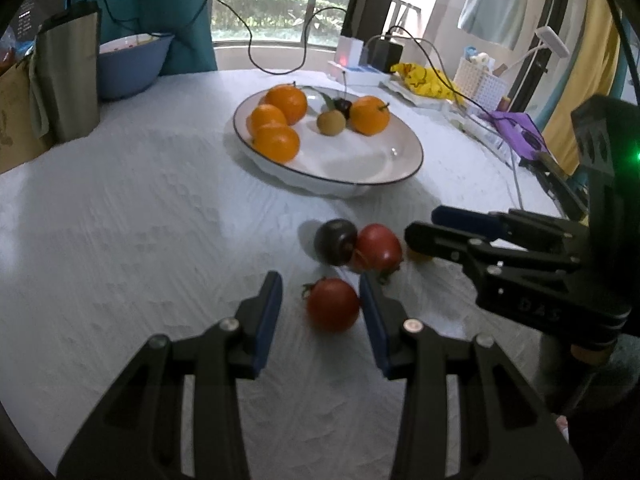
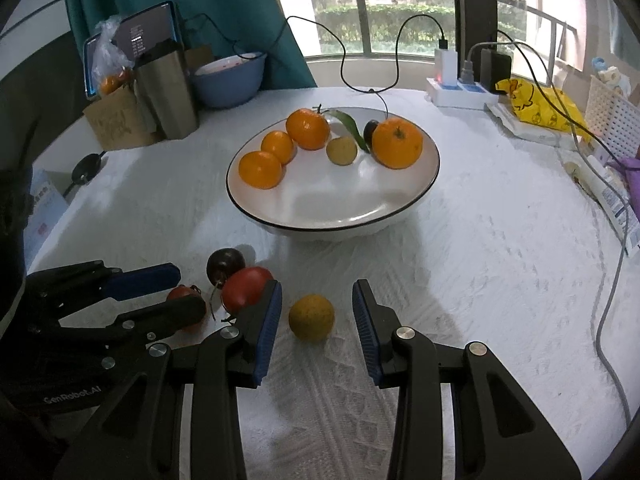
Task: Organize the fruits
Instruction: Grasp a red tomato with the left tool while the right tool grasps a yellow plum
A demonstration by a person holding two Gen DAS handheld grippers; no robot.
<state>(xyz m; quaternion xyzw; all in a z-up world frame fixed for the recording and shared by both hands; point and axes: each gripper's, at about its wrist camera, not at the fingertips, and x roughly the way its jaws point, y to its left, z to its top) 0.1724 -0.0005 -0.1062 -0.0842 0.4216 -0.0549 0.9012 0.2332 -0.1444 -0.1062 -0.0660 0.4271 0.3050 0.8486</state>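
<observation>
While four oranges, a small yellow fruit and a dark cherry sit in the plate [image 2: 434,168], four loose fruits lie on the cloth [image 2: 500,280] just in front of it, so I judge the step in hand to be a double pick-up. My left gripper [image 1: 320,312] is spread wide around a tomato [image 1: 333,304], whose right side lies against or just beside the right pad. My right gripper [image 2: 316,316] is likewise unclenched, with the lime [image 2: 311,317] between its fingers and touching neither pad. A second tomato [image 2: 245,288] and a plum [image 2: 225,264] touch each other between the lime and the plate's near rim, and the second tomato presses close to my right gripper's left finger. Next, each gripper must close squarely and lift clear. Open room lies in the plate's near half, which is bare; the rim stands raised, so a carried fruit must pass over it. Cables run right of the plate.
</observation>
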